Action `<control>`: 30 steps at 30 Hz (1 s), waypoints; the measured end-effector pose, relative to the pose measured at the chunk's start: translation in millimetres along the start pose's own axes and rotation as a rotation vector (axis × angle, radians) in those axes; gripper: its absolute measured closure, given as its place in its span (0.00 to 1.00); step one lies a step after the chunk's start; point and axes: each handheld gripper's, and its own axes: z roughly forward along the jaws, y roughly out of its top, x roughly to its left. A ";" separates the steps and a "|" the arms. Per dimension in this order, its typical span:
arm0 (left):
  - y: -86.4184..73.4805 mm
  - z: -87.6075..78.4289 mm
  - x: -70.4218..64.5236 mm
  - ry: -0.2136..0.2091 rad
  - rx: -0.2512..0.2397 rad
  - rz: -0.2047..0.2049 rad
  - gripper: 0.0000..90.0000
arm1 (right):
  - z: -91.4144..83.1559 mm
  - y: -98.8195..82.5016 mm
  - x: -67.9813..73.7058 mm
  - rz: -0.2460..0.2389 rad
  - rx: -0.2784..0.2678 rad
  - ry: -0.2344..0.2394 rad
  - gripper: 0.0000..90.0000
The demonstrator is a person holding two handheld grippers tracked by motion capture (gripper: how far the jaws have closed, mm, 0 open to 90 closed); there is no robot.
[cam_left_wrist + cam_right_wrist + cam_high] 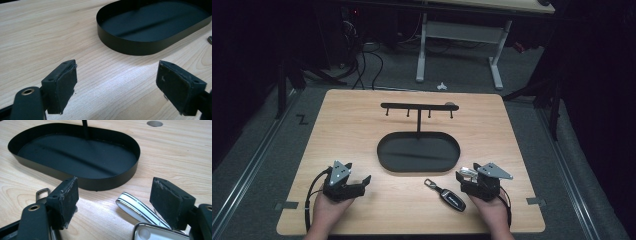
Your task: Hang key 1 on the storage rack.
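Near the black oval metal tray (418,152), the right gripper (463,176) stands with jaws spread around a white, silver-edged key fob (140,208) without pinching it, a black car key (448,195) lies just left, and the left gripper (364,182) rests spread and empty.

The left tongs (116,82) stand wide apart with bare wood grain of the table (50,32) between their worn black pads (66,85). Ahead, toward the upper right, sits a black oval tray (135,46). A small grey metal piece (210,39) peeks in at the right edge.
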 end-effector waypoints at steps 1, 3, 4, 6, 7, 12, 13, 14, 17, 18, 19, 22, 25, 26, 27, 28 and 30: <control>0.0 0.0 0.0 0.000 0.000 0.000 0.20 | -0.2 0.2 0.8 -0.001 0.001 0.005 0.27; 0.0 -1.2 -0.6 -0.002 -0.007 0.003 0.20 | -0.6 0.5 1.2 -0.008 0.004 0.006 0.27; -0.1 -2.8 -0.5 -0.002 -0.018 0.004 0.20 | -1.0 0.8 2.2 -0.018 0.007 0.009 0.28; -0.3 -3.8 -0.6 -0.002 -0.025 0.004 0.20 | -1.1 0.9 2.5 -0.023 0.009 0.008 0.29; -0.4 -3.9 -0.6 -0.002 -0.023 0.005 0.21 | -1.1 0.8 3.2 -0.033 0.013 0.021 0.31; -3.4 -4.2 -1.7 -0.001 -0.017 -0.013 0.21 | -1.9 0.2 5.6 -0.045 0.034 0.031 0.35; -4.3 -4.2 -1.9 -0.003 -0.018 -0.020 0.21 | -2.5 0.0 6.5 -0.049 0.035 0.033 0.35; -5.1 -4.9 -3.1 -0.002 -0.010 -0.019 0.20 | -2.9 0.7 7.6 -0.042 0.046 0.050 0.37; -4.5 -5.6 -4.1 0.007 -0.014 -0.005 0.19 | -2.6 3.0 8.5 -0.039 0.062 0.066 0.37; -4.0 -5.6 -3.3 0.005 -0.019 -0.010 0.19 | -2.9 4.8 9.8 -0.046 0.071 0.060 0.37; -4.0 -5.6 -3.3 0.005 -0.019 -0.010 0.19 | -2.9 4.8 9.8 -0.046 0.071 0.060 0.37; -4.3 -6.8 -2.3 -0.006 -0.016 -0.005 0.19 | -1.0 9.4 12.2 -0.070 0.098 0.047 0.36; -4.0 -7.8 -1.9 -0.011 -0.026 -0.009 0.19 | 0.3 12.7 13.1 -0.082 0.117 0.035 0.36; -3.6 -8.4 -1.7 -0.013 -0.028 -0.009 0.19 | 1.1 14.4 12.9 -0.087 0.128 0.035 0.36; -3.4 -8.8 -1.4 -0.014 -0.029 -0.008 0.19 | 2.0 16.2 13.1 -0.084 0.146 0.033 0.36; -3.1 -8.9 -1.3 -0.016 -0.032 -0.008 0.19 | 2.5 17.0 13.3 -0.080 0.158 0.030 0.36; -2.1 -8.7 -1.2 -0.018 -0.034 -0.004 0.19 | 3.9 21.5 12.0 -0.094 0.212 0.037 0.35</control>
